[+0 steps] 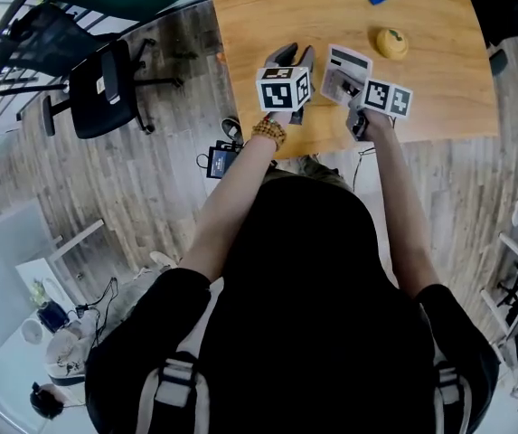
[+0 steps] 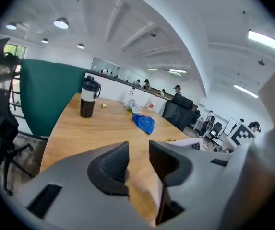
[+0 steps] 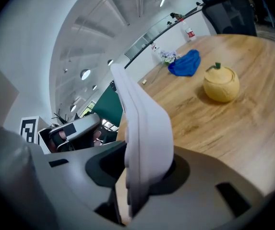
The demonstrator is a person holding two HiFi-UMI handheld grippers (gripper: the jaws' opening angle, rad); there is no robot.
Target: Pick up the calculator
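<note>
The person is reaching both bare forearms forward over the near edge of the wooden bench, elbows bent and hands close together. A beaded bracelet is sitting on the left wrist. Each hand is gripping a hand-held gripper, both pointing away from the body and angled somewhat downward.

The left hand-held gripper is hovering over the bench with its dark ribbed pads standing a narrow gap apart. Nothing is lying between them; only bare wood is showing through the gap.

Just beside it, the right hand-held gripper is clamping the calculator by its near end. The jaws are pressing on both faces, so the white body is standing up out of them edge-on. In the head view the calculator is tilting with its keys and display facing upward, lying between the two marker cubes and looking lifted clear of the bench.

Beyond the calculator, a yellow fruit-shaped thing is resting on the wood. Farther back, a crumpled blue cloth is lying near the middle of the bench. At the far left end a black-and-white bottle is standing upright, in front of a green partition.
</note>
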